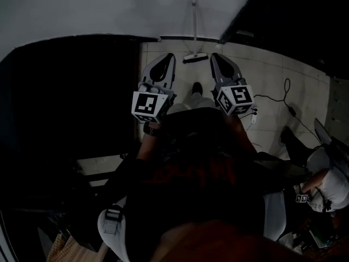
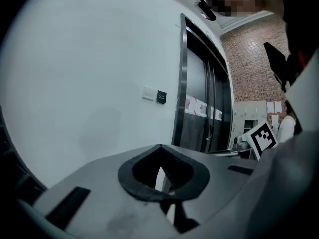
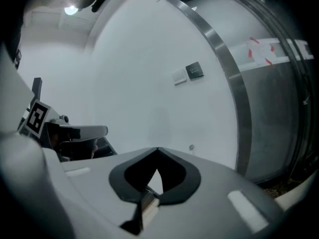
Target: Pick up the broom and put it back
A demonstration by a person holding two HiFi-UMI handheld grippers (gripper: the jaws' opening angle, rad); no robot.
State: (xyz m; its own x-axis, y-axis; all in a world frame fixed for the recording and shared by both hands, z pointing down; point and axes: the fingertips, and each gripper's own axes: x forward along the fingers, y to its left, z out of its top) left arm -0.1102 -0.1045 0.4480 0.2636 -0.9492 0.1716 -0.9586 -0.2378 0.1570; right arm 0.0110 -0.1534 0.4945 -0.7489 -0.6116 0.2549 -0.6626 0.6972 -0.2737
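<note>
A broom [image 1: 194, 31] leans upright against the white wall straight ahead, its head [image 1: 194, 57] on the tiled floor. Both grippers are held out level toward it, one on each side, and neither touches it. My left gripper [image 1: 168, 57] has its jaws together with nothing between them, and in its own view they meet in a point [image 2: 160, 147]. My right gripper [image 1: 216, 56] is also shut and empty [image 3: 157, 149]. The broom does not show clearly in either gripper view.
Dark lift doors [image 2: 199, 108] with a steel frame stand beside the white wall, which carries a small call panel [image 2: 161, 96]. A black cable [image 1: 286, 100] runs over the tiles at the right. A seated person [image 1: 327, 182] is at the lower right.
</note>
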